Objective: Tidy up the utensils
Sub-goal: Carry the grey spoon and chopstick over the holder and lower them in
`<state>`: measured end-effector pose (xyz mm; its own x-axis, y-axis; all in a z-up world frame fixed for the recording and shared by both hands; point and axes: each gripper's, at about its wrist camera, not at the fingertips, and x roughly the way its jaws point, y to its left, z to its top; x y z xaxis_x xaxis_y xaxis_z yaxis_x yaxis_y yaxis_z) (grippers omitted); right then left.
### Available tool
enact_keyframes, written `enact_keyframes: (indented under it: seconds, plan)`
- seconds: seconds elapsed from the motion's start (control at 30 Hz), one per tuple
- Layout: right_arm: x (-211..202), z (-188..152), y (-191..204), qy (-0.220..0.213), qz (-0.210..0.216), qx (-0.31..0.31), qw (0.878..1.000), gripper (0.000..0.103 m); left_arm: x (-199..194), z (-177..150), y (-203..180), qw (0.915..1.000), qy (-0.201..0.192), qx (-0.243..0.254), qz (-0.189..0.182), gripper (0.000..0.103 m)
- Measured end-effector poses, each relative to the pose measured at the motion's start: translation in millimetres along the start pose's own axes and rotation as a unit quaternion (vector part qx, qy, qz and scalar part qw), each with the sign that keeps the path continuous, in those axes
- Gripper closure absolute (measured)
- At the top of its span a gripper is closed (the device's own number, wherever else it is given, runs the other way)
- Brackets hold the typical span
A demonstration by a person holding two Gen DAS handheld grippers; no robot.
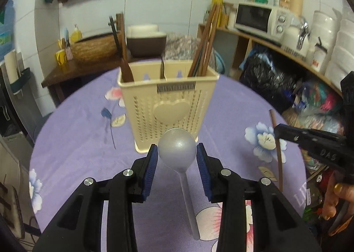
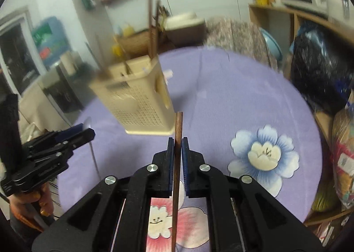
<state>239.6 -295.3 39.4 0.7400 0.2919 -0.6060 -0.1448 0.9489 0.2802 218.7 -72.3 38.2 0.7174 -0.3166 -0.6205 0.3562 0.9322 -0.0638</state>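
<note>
Holding a grey metal spoon (image 1: 177, 150) by the sides of its round bowl, the left gripper (image 1: 177, 154) has its blue pads pinched on a hard, smooth, curved surface; I judge the grip slippery, and the long handle hanging toward 6 o'clock could swing. A hold lower on the neck would probably sit firmer. The right gripper (image 2: 178, 143) is pressed together on a thin brown wooden chopstick (image 2: 177, 163), light and stiff, gripped near its upper end with most of its length trailing below.

Straight ahead at 12 o'clock in the left wrist view stands the cream perforated plastic utensil holder (image 1: 168, 105) on the purple flowered tabletop (image 1: 77, 141). Dark utensils already lean in its 10 o'clock compartment and a bunch of chopsticks in its 2 o'clock one, so their tall ends crowd the opening. Open cloth surrounds the holder; the tabletop edge curves away at 3 o'clock toward cluttered shelves.
</note>
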Motion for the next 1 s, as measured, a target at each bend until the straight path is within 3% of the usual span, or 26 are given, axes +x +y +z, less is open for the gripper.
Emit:
enact_keyframes:
  seconds: [0.17, 0.27, 0.4, 0.7, 0.87, 1.0]
  plan:
    - [-38, 11, 11, -0.040, 0.033, -0.012, 0.999, 0.095, -22, -3, 4, 0.9996, -0.027, 0.005, -0.008, 0.067]
    - [-48, 13, 18, -0.053, 0.040, -0.022, 0.998, 0.095, -27, -1, 6, 0.9982, -0.059, -0.002, 0.016, 0.067]
    - [-52, 15, 27, -0.056, 0.042, -0.036, 0.997, 0.095, -21, -1, 12, 0.9986, -0.049, -0.020, 0.001, 0.067]
    - [-61, 29, 36, -0.070, 0.066, -0.044, 0.994, 0.095, -30, 8, 18, 0.9968, -0.076, -0.024, 0.000, 0.067]
    - [-76, 71, 54, -0.104, 0.077, -0.065, 0.989, 0.095, -51, 57, 25, 0.9918, -0.126, -0.025, -0.001, 0.067]
    - [-88, 131, 75, -0.146, 0.063, -0.077, 0.984, 0.095, -65, 113, 28, 0.9843, -0.173, -0.027, 0.026, 0.067]
